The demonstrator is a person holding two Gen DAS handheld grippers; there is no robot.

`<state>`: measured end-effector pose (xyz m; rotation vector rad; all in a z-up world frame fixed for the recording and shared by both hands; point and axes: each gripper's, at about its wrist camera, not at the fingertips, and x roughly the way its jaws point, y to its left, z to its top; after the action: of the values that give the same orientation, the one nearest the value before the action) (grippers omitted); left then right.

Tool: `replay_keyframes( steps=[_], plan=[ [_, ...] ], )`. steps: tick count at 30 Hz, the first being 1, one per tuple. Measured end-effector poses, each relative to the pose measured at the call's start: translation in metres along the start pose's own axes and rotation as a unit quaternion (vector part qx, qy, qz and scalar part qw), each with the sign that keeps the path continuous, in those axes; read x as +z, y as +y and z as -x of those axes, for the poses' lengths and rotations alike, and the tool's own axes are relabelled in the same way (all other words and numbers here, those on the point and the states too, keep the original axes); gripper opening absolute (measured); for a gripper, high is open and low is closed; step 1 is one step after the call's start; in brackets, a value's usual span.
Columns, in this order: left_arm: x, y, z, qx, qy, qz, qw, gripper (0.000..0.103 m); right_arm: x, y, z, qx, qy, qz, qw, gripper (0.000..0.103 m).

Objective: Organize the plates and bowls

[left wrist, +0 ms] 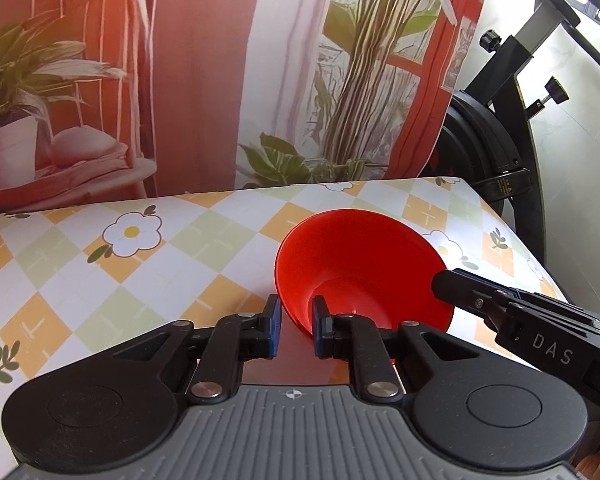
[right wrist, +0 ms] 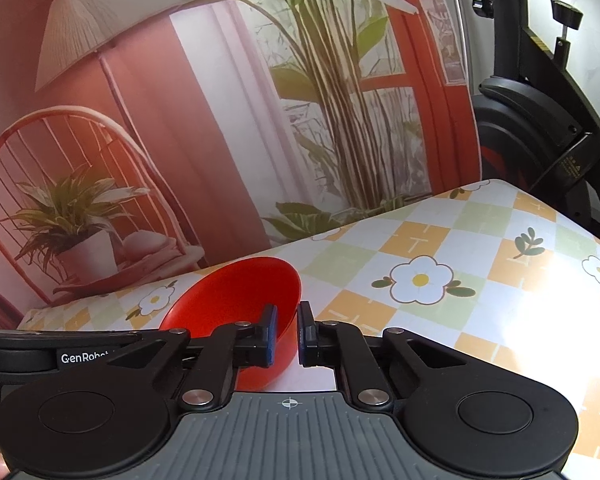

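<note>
A single red bowl point(left wrist: 360, 264) is tilted over the flowered table point(left wrist: 140, 280), its opening turned toward the left wrist camera. My left gripper point(left wrist: 296, 320) straddles the bowl's near rim, one finger inside and one outside. A narrow gap shows beside the wall, so the left gripper looks open. My right gripper point(left wrist: 444, 280) reaches in from the right onto the bowl's far rim. In the right wrist view the red bowl point(right wrist: 236, 296) sits low and left, and the right gripper point(right wrist: 288, 332) is shut on its rim, with its left finger inside the bowl. No plates are in view.
A printed backdrop point(left wrist: 204, 80) of plants and curtains stands along the table's far edge. A black exercise bike point(right wrist: 540, 120) stands past the right corner. Bare checked tablecloth point(right wrist: 460, 280) spreads right of the bowl. The left gripper's body point(right wrist: 60, 356) lies close on the left.
</note>
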<state>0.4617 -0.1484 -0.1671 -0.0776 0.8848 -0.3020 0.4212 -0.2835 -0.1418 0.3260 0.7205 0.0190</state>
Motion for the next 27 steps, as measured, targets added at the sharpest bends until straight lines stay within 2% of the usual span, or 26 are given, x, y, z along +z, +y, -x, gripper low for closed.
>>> replay_keyframes(
  steps=[10, 18, 27],
  plan=[
    [-0.016, 0.007, 0.036, 0.001, -0.019, -0.005, 0.9998, 0.017, -0.010, 0.023, 0.031, 0.006, -0.017, 0.012, 1.000, 0.010],
    [-0.022, 0.002, 0.046, -0.002, -0.022, -0.013, 0.9997, 0.017, -0.021, 0.021, 0.041, 0.005, -0.014, -0.002, 1.000, 0.010],
    [-0.032, -0.004, 0.086, -0.015, -0.048, -0.021, 0.9985, 0.017, -0.025, 0.026, 0.072, 0.010, -0.027, -0.013, 0.999, 0.010]
  ],
)
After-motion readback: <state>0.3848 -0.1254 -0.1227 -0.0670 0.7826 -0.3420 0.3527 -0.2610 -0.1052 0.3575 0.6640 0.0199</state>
